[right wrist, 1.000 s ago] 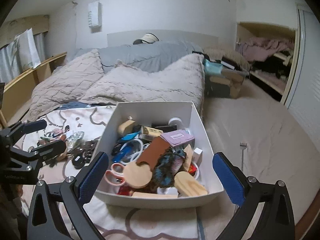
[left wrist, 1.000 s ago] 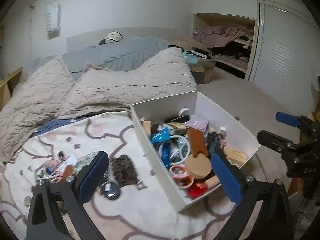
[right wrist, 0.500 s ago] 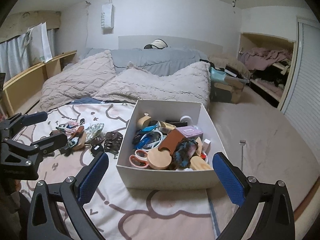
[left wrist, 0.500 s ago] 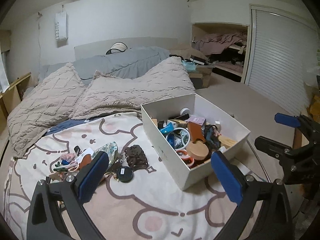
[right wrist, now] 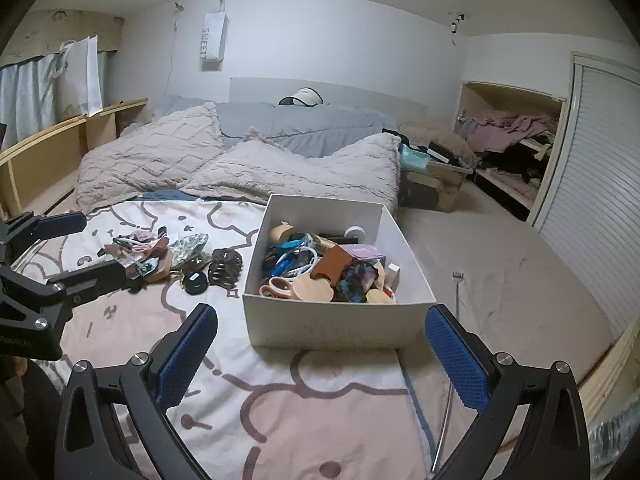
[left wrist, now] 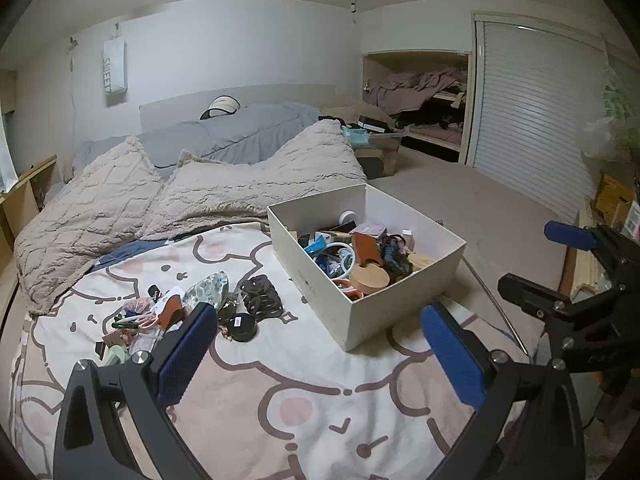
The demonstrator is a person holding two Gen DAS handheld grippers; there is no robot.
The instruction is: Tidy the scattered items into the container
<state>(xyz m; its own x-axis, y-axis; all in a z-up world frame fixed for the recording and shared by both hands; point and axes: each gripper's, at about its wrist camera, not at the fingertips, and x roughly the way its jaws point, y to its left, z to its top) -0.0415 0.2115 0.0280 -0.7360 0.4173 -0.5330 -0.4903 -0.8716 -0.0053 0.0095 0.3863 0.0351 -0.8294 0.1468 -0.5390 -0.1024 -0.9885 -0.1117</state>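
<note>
Both blue-padded black grippers, left gripper (left wrist: pixel 318 346) and right gripper (right wrist: pixel 322 346), hang wide open and empty above the cartoon-print bedspread (right wrist: pixel 248 412). Beyond them, the white cardboard box (right wrist: pixel 332 326) holds mixed clutter; left of it lies the scattered pile of small accessories (right wrist: pixel 168 256).

Left tool (left wrist: pixel 318 346) and right tool (right wrist: pixel 322 348) seemingly both gape, empty.

Items low in the white box (right wrist: pixel 336 322) are hidden under others
</note>
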